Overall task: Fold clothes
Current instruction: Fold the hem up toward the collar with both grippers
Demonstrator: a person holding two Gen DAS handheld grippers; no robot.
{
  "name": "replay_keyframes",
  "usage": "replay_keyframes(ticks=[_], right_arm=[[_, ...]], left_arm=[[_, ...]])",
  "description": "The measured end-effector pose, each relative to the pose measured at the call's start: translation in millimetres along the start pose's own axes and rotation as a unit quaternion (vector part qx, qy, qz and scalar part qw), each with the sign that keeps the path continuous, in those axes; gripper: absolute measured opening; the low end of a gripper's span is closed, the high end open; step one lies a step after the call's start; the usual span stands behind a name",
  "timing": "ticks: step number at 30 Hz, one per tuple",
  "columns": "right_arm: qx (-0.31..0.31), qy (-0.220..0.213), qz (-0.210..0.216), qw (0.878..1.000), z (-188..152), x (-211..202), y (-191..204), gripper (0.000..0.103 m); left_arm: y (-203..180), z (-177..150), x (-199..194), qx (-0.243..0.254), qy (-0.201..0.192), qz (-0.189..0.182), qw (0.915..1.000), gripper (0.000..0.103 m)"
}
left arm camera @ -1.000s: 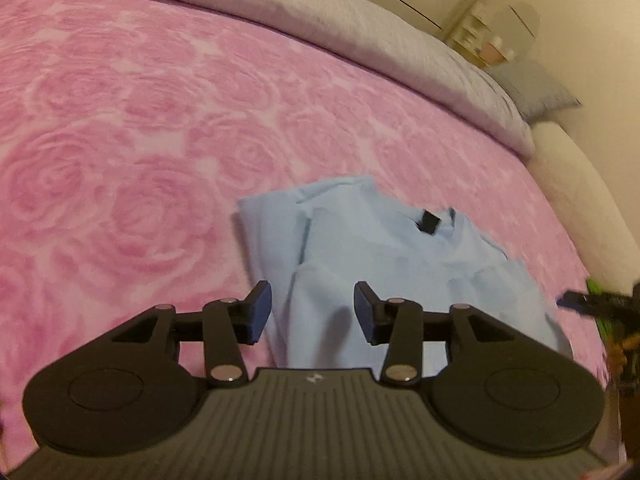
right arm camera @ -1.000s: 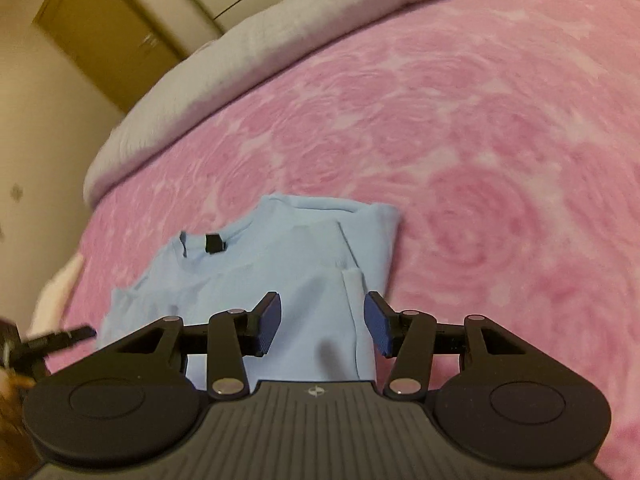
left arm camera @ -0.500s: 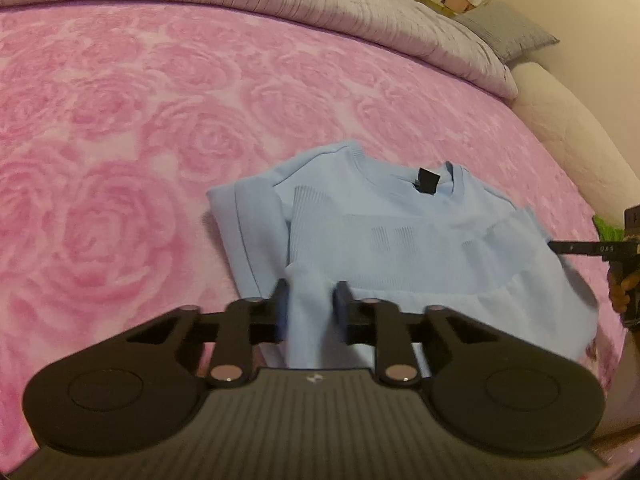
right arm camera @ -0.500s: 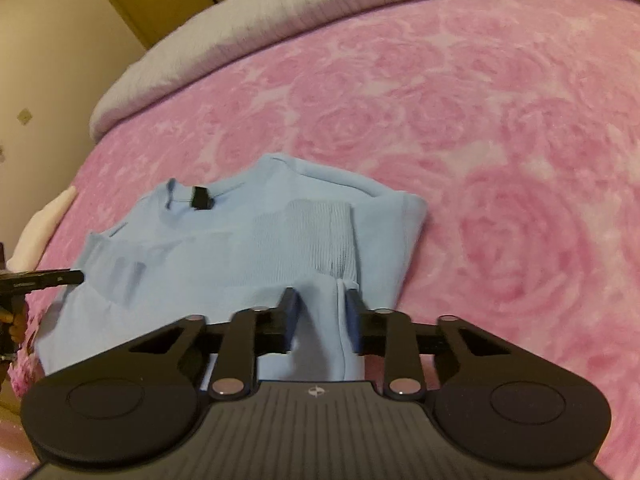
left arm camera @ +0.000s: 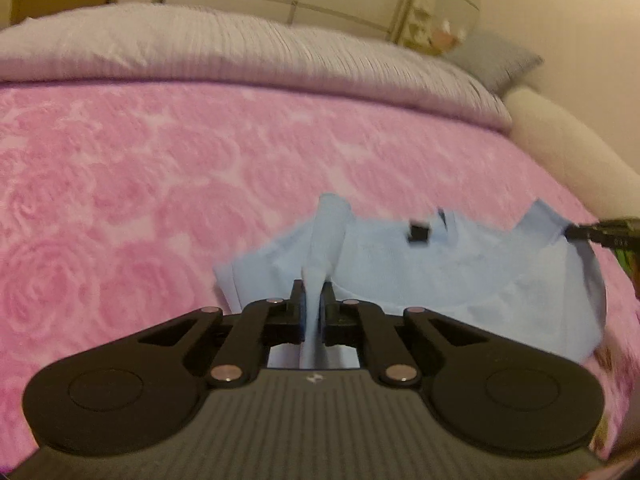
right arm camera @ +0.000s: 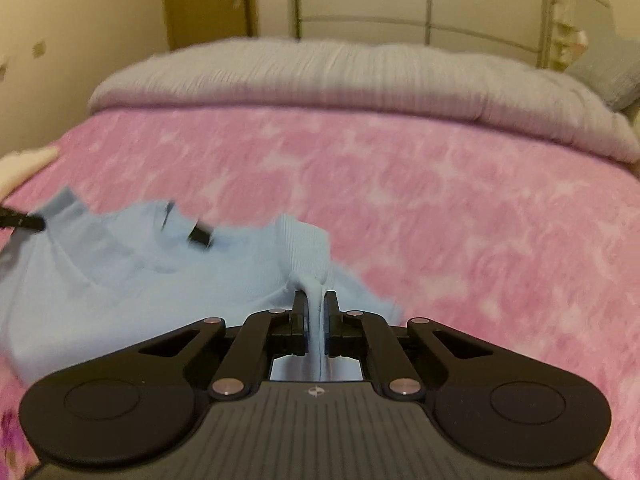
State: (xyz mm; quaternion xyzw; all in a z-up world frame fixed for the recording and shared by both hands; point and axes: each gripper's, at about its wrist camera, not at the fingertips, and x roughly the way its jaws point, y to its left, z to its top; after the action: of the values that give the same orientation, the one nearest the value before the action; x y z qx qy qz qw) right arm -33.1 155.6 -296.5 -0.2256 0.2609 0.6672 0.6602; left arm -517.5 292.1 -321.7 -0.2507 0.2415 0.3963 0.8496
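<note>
Showing door (right arm camera: 204, 0) only rightward, shirt (left arm camera: 460, 276) everywhere

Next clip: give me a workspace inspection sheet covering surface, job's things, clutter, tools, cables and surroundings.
Surface: pink rose-print blanket on a bed.
Job's things: light blue shirt, partly folded, near edge lifted, black neck label facing up.
Clutter: nothing seen.
Tools: left tool shut on a shirt corner; right tool shut on the other corner.
Cables: nothing seen.
Surroundings: grey duvet along the far side, grey cushion, panelled wardrobe doors behind.
</note>
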Motion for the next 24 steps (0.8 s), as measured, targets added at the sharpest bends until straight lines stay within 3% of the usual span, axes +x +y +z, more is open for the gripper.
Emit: replay_keyframes(ticks=[5,15,19,21,23,24], right_arm=[[0.019,-0.022,-0.020,0.999,15,30,-17,0.004],[0.053,-0.004,-0.032,0.998,10,90,-39,0.004],[0.072,0.046,-0.039,0.996,1,117,-44,0.004],[0.076,0.055,-0.044,0.995,-2,120,-43,0.006],[0.084,0.054,-0.055,0.993,-2,115,-44,0.024],[0.087,0.054,-0.061,0.993,-2,112,-44,0.052]], left_arm=[[13,20,14,-0.026,-0.048,0.012,0.9984,0.004],[29,32,72,-0.038,-0.051,0.038,0.9973,0.004],[37,25,99,-0.043,-0.012,0.049,0.9978,0.005],[42,20,113,-0.048,0.013,0.054,0.9973,0.010],[46,19,114,-0.051,0.017,0.061,0.9967,0.019],[47,19,110,-0.056,0.014,0.065,0.9963,0.026]])
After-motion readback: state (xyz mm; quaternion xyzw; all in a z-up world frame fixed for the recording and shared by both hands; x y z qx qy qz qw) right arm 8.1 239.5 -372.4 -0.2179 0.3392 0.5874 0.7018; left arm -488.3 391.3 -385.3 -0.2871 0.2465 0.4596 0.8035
